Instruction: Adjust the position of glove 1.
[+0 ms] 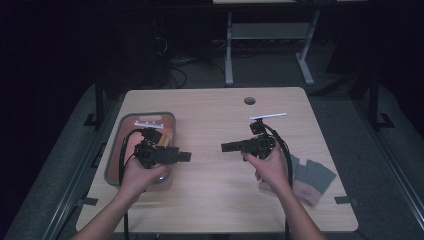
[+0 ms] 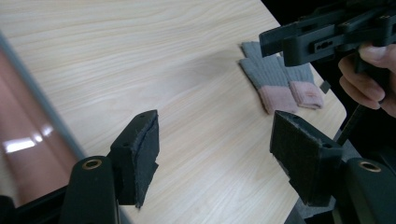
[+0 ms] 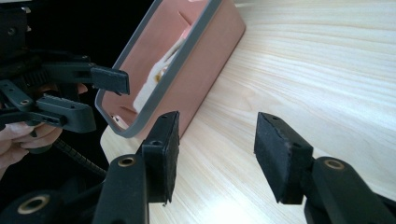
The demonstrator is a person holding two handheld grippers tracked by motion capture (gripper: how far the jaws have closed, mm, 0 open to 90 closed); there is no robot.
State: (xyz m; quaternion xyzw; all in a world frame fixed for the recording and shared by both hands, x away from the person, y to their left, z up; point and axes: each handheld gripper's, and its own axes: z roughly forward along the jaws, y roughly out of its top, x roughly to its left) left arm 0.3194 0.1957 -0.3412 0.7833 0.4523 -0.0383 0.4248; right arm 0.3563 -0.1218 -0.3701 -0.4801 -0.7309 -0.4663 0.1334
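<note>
In the high view, the left gripper (image 1: 186,157) is hovering over the right edge of the pink plastic tray with the grey rim (image 1: 116,145), and the right gripper (image 1: 226,147) is hovering over the bare middle of the light wooden table (image 1: 210,200), the two pointing at each other with a gap between. The pair of grey knitted gloves with pink cuffs (image 1: 311,179) is lying near the table's right edge, just beside the right forearm, and nothing is gripping them. Judging from that, the work of moving the gloves is looking barely begun: both are lying well apart from the tray, with picking up and placing left to do. The tray's contents are mostly covered by the left hand.

In the left gripper view, the left gripper (image 2: 215,149) is standing released with only tabletop between its pads. The gloves (image 2: 280,77) are lying side by side beyond, partly cut by the right gripper (image 2: 271,42), whose own gap is not readable here.

In the right gripper view, the right gripper (image 3: 217,154) is standing open over bare wood. The tray (image 3: 205,60) is showing something pale inside, too unclear to name. The left gripper (image 3: 112,93) is also showing parted jaws
</note>
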